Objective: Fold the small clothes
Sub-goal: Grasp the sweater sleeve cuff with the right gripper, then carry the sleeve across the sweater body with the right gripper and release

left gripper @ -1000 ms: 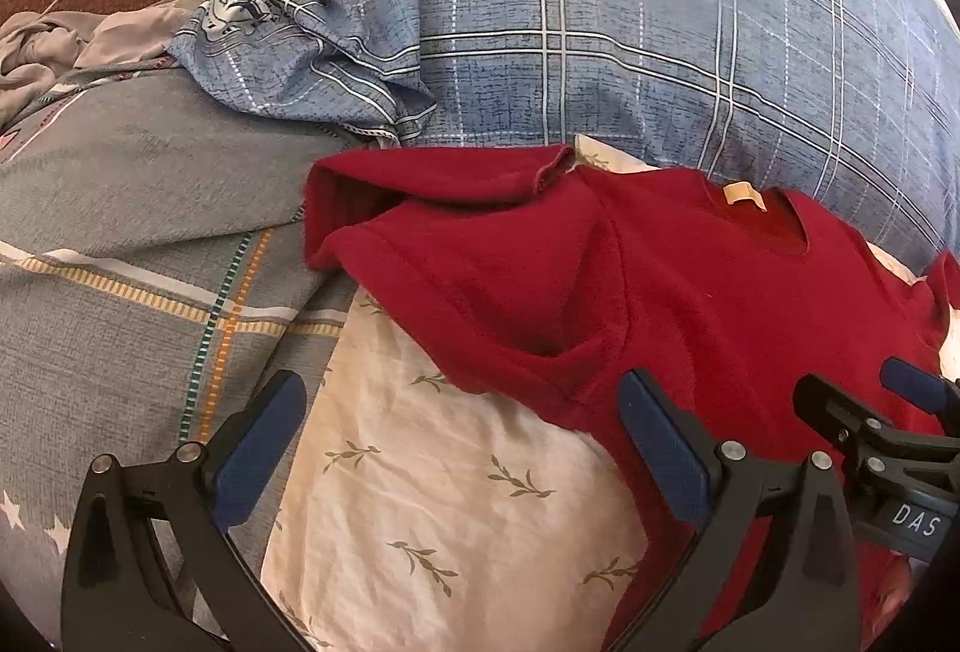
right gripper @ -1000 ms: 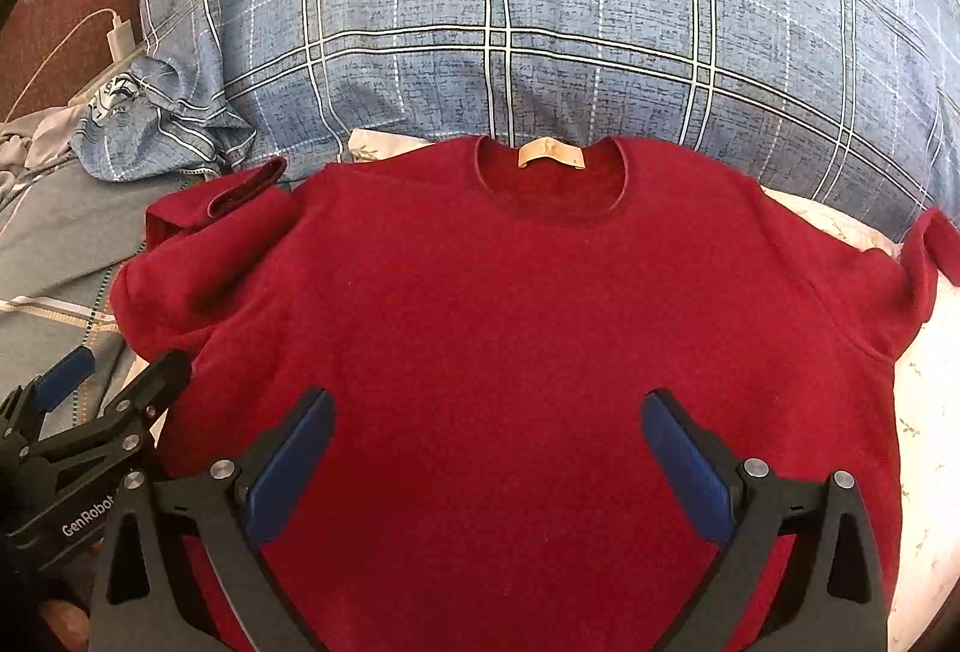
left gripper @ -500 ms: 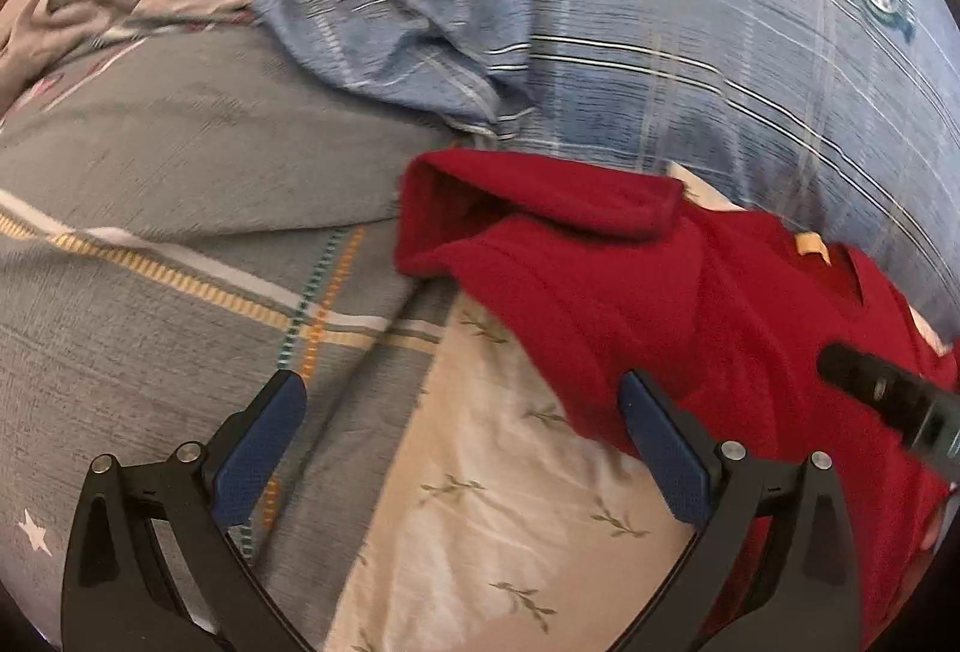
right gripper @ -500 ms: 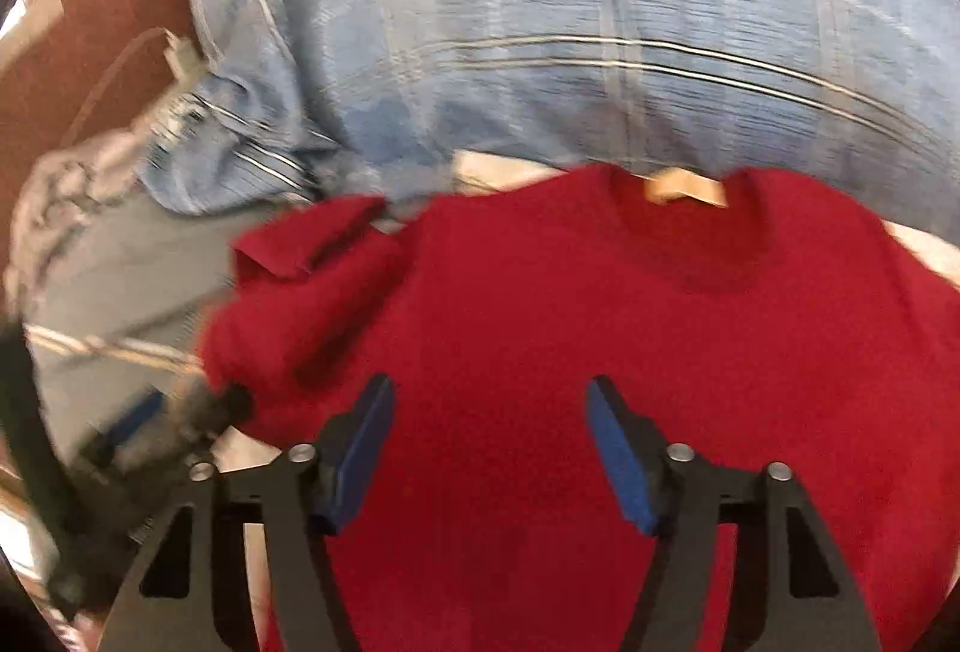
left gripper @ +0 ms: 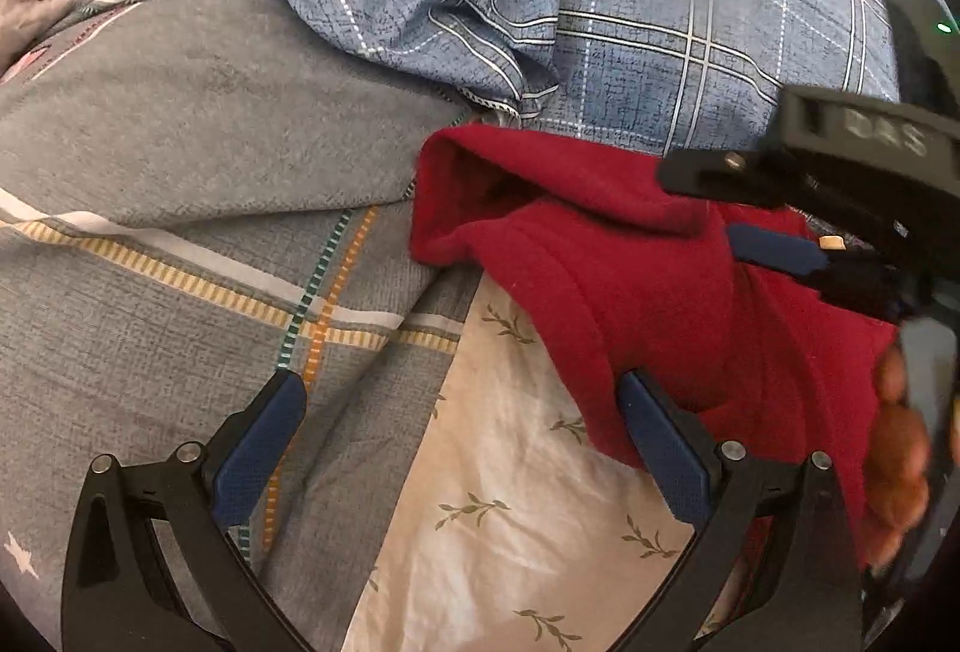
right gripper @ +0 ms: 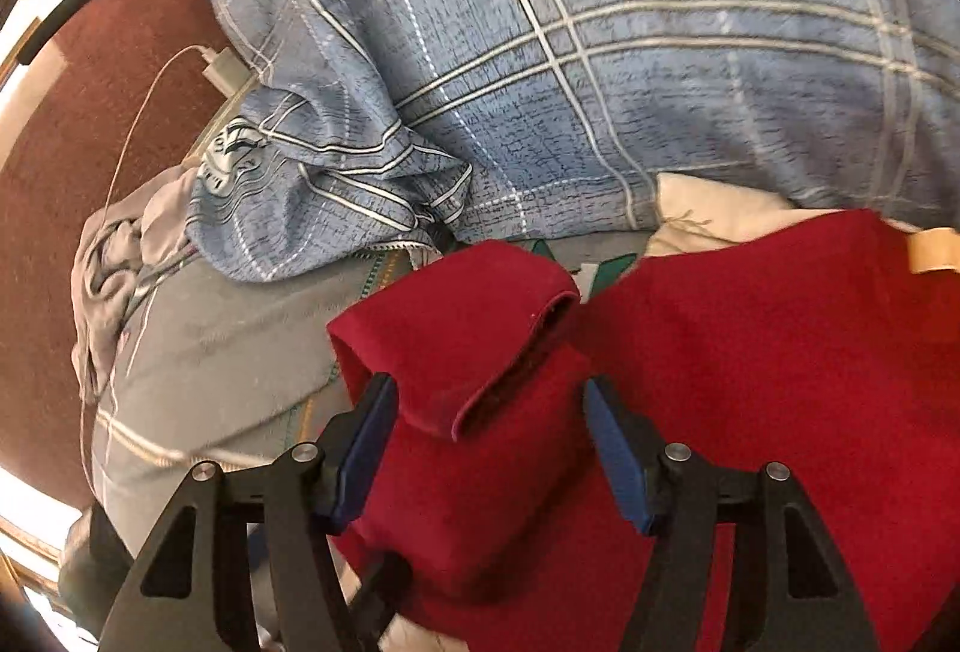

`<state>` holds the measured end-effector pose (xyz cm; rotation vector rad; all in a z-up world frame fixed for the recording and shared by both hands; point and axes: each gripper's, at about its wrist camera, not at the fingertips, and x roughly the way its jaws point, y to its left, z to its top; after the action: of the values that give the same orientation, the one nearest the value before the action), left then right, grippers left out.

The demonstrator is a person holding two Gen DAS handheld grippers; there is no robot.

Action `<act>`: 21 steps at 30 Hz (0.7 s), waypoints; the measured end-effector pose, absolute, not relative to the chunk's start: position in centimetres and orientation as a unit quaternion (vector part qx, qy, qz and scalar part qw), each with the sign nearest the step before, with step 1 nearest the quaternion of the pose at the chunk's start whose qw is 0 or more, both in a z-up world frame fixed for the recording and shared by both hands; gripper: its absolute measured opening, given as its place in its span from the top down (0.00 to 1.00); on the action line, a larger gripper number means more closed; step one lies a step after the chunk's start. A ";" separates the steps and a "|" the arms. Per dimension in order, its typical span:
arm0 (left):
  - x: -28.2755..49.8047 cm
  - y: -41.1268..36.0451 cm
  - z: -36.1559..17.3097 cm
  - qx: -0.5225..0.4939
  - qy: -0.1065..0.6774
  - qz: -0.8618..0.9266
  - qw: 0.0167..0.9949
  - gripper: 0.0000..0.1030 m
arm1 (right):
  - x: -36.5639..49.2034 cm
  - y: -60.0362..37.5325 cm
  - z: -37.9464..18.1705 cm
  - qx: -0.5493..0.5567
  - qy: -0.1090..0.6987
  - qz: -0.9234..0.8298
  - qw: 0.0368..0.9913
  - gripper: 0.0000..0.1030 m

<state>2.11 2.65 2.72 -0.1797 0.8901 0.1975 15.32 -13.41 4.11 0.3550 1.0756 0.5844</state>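
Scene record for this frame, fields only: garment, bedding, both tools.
garment: red shirt, sleeve doubled back on itself
under it: cream leaf-print sheet, beside grey quilt
behind: blue plaid pillow
left tool: open over the sheet at the shirt's edge, holding nothing
right tool: jaws just been closing, folded sleeve between them; pad contact unclear

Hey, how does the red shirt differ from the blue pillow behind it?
The red shirt is plain; the blue pillow has white checks. The red shirt lies low, with one sleeve folded over; the blue pillow bulges up plump, with one corner crumpled. Both are soft cloth.
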 end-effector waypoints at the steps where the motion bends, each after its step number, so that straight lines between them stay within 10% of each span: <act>1: 2.3 2.7 2.6 -0.086 0.430 0.097 0.894 0.00 | 15.6 -13.1 3.9 0.165 0.501 0.276 0.803 0.43; 10: 3.0 2.8 1.9 -0.088 0.434 0.103 0.891 0.00 | 16.6 -11.5 3.4 0.108 0.496 0.262 0.821 0.85; 21: 1.4 2.0 2.9 -0.065 0.414 0.112 0.901 0.00 | 13.2 -17.0 13.7 0.084 0.384 0.255 0.884 0.95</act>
<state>1.44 1.99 2.90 -0.1341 0.8574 0.2326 13.18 -17.05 13.70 0.1755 0.7985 0.5299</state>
